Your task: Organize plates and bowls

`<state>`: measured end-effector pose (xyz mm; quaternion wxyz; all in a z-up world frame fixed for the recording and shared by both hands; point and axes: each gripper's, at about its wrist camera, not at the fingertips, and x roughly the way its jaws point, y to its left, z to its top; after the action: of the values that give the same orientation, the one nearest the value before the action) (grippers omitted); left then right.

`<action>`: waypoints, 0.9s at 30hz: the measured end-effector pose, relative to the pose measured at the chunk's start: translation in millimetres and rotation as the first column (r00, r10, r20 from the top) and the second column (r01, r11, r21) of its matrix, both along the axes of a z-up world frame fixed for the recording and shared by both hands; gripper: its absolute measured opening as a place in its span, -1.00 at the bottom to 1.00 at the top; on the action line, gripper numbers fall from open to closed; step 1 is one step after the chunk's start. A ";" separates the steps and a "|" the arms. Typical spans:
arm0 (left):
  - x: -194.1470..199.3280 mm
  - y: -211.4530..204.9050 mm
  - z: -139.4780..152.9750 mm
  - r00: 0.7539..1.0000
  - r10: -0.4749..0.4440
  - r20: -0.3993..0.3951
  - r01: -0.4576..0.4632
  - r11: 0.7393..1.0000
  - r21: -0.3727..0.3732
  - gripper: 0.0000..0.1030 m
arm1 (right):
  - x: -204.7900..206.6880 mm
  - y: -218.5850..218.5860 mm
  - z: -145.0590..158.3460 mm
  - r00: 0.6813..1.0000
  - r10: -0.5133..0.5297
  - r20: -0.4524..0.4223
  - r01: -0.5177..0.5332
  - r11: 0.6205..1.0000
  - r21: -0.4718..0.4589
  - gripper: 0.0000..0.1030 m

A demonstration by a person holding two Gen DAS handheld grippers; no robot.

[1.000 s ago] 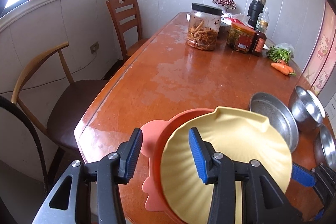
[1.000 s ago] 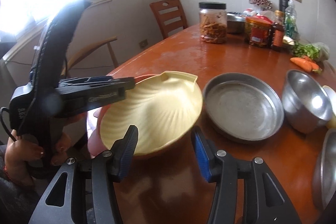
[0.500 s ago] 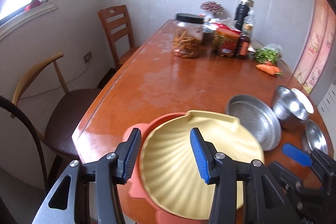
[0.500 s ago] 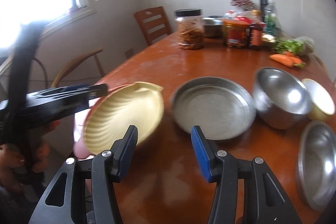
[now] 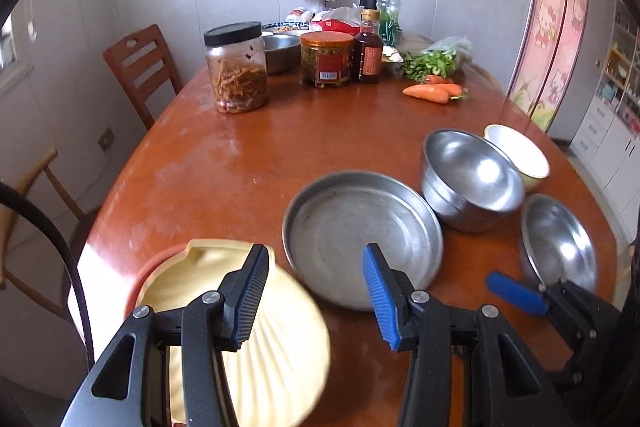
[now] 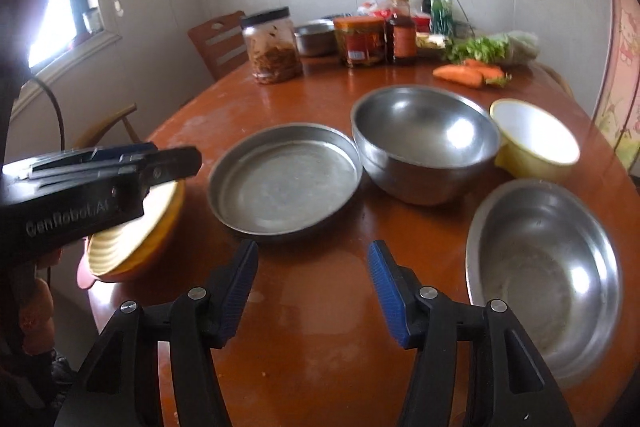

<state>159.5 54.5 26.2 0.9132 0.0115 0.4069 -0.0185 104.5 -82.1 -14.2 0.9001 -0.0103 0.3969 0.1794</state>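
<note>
Now both grippers, left gripper (image 5: pixel 314 291) and right gripper (image 6: pixel 312 277), hang open and empty, so approach the steel plate (image 6: pixel 284 179) ahead squarely, rim between jaws.

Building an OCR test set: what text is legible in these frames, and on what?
"GenRobot.AI": side of the left hand-held gripper, seen from the right wrist, slightly blurred.
Red-lidded jar: label print too small to read.
Dark sauce bottle: label unreadable.
Nothing else legible.

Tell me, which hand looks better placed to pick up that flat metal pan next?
Probably the left. Its tool hangs open right at the flat metal pan, one finger over the rim. The right tool, also open, sits between the pan and the shallow steel bowl.
</note>
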 end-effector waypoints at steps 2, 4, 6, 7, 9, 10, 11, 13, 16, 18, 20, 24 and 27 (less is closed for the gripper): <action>14.7 -1.8 0.4 1.000 -0.001 -0.023 0.002 0.999 0.050 -0.05 | 5.7 2.6 -3.5 1.000 0.002 -0.010 -0.002 1.000 0.011 0.15; 28.3 -5.6 -0.1 0.999 -0.007 -0.042 0.011 0.996 0.094 -0.05 | 12.4 7.2 -6.3 1.000 -0.002 -0.014 0.002 1.000 0.005 0.15; 43.8 -11.0 -4.5 0.997 -0.020 -0.071 0.030 0.989 0.144 -0.05 | 20.9 12.9 -9.7 0.999 -0.010 -0.039 0.010 1.000 0.001 0.15; 50.7 -12.3 -6.8 0.996 -0.020 -0.083 0.033 0.988 0.152 -0.05 | 24.7 15.9 -11.4 0.998 -0.003 -0.058 0.004 1.000 0.012 0.15; 64.2 -13.0 -12.2 0.993 -0.018 -0.115 0.035 0.988 0.153 -0.05 | 28.1 22.7 -12.2 0.997 0.020 -0.074 -0.018 1.000 0.022 0.15; 71.8 -12.0 -16.2 0.991 -0.007 -0.136 0.028 0.988 0.154 -0.05 | 27.7 25.9 -10.7 0.997 0.030 -0.064 -0.029 0.999 0.019 0.15; 77.4 -11.8 -19.8 0.988 0.000 -0.152 0.024 0.987 0.158 -0.05 | 26.5 27.5 -9.0 0.998 0.039 -0.051 -0.038 0.999 0.016 0.15; 87.5 -11.0 -26.4 0.984 0.007 -0.178 0.022 0.986 0.166 -0.05 | 24.7 28.3 -6.9 0.999 0.043 -0.034 -0.042 0.999 0.004 0.15; 101.6 -6.7 -39.3 0.972 0.020 -0.234 0.016 0.988 0.152 -0.05 | 28.6 26.5 -9.9 0.998 0.036 -0.051 -0.036 0.999 0.009 0.15; 108.2 -3.5 -46.4 0.966 0.025 -0.258 0.010 0.991 0.133 -0.05 | 31.4 26.4 -12.3 0.997 0.034 -0.068 -0.033 0.999 0.006 0.15; 111.1 -2.0 -53.1 0.958 0.017 -0.288 0.017 0.993 0.113 -0.05 | 34.0 28.7 -14.1 0.996 0.045 -0.078 -0.046 0.999 -0.004 0.15; 108.0 -9.0 -63.1 0.943 -0.038 -0.331 0.072 0.993 0.092 -0.13 | 33.5 30.3 -17.0 0.994 0.063 -0.089 -0.064 0.998 -0.011 0.15; 100.3 -17.7 -62.0 0.948 -0.051 -0.315 0.098 0.986 0.135 -0.14 | 31.2 26.9 -20.7 0.990 0.075 -0.116 -0.075 0.997 0.009 0.15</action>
<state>259.8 36.8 -35.8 0.8332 0.0919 0.5447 -0.0243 135.7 -55.2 -34.9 0.8681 -0.0126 0.4477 0.2142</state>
